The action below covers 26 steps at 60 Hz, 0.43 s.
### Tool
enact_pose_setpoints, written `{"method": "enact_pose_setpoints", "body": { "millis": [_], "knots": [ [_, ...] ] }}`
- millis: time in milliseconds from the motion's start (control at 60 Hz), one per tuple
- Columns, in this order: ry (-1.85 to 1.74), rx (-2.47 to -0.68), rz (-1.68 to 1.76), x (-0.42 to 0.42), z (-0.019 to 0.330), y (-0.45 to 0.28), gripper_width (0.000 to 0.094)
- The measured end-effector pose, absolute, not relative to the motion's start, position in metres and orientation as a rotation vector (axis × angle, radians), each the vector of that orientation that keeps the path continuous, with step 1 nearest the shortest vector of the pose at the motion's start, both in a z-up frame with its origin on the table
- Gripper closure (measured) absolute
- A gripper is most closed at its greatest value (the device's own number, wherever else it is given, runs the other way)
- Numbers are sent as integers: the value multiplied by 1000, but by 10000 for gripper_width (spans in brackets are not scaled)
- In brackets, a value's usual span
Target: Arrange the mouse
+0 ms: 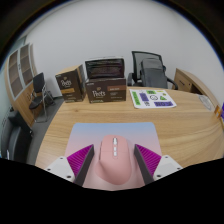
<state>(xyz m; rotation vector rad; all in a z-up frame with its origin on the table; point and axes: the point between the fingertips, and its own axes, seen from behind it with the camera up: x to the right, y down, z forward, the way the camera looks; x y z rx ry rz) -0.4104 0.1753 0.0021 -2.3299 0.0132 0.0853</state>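
Note:
A pink computer mouse [111, 162] sits between my two fingers, its nose pointing away from me. Both magenta pads [84, 160] touch its sides, so my gripper [112, 152] is shut on it. Under and just beyond the mouse lies a pale lavender mouse mat [85, 133] on the wooden table [185, 125]. I cannot tell whether the mouse rests on the mat or is held just above it.
At the table's far edge stand dark brown cardboard boxes [104, 92] and a tilted one [72, 82]. A white and green flat box [152, 98] lies to their right. Office chairs [150, 68] stand beyond the table, another chair [40, 88] at the left.

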Motion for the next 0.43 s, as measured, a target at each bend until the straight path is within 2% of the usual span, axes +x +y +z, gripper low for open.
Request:
{"method": "enact_pose_setpoints", "body": {
  "millis": [100, 300, 433],
  "knots": [
    [63, -2341, 106, -413, 18, 154, 102],
    [104, -2368, 122, -420, 70, 75, 102],
    [55, -2325, 159, -424, 109, 24, 101]
  ]
}}
